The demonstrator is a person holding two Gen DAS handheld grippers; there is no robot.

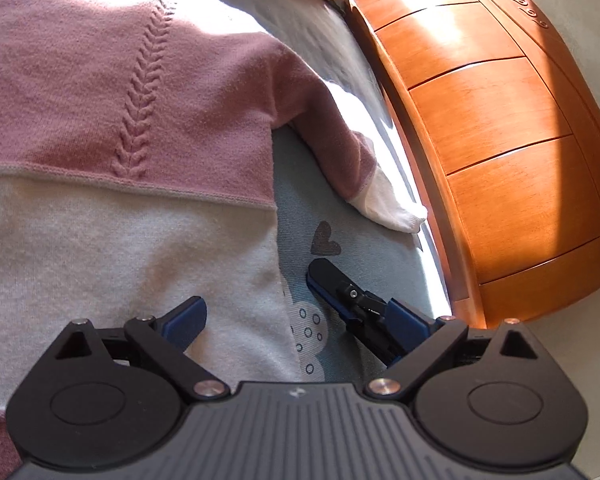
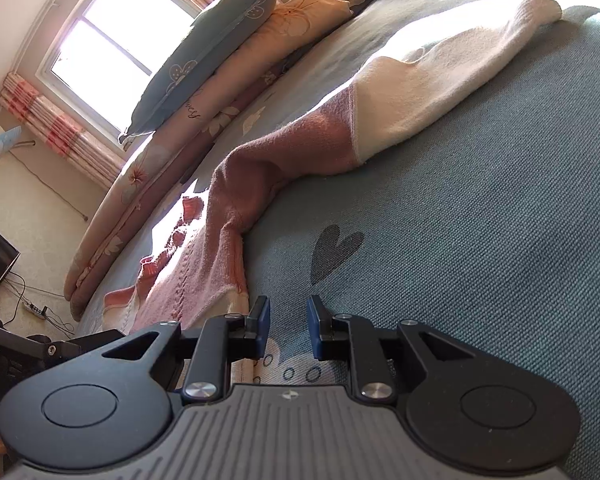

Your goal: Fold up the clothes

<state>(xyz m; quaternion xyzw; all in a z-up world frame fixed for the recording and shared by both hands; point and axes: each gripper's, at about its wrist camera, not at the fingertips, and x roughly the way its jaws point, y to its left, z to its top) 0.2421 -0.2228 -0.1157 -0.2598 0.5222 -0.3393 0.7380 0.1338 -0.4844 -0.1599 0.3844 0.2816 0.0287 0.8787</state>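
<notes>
A pink and cream knit sweater (image 1: 120, 128) lies flat on the teal bedsheet (image 1: 360, 264). One sleeve (image 1: 340, 152) slants toward the bed edge and ends in a cream cuff. My left gripper (image 1: 260, 284) is open wide, low over the sweater's side edge, one finger on the cream part and the other over the sheet. In the right wrist view the same sleeve (image 2: 420, 92) stretches away across the sheet (image 2: 480, 240). My right gripper (image 2: 288, 316) is open with nothing between its fingers, just right of the sweater's lower corner (image 2: 224, 300).
An orange wooden bed board (image 1: 500, 140) runs along the bed's right edge. Pillows (image 2: 204, 60) and a rolled floral quilt (image 2: 160, 152) line the far side under a window (image 2: 112, 40). Cables and a power strip (image 2: 34, 308) lie on the floor. The left gripper's body (image 2: 40, 344) shows at bottom left.
</notes>
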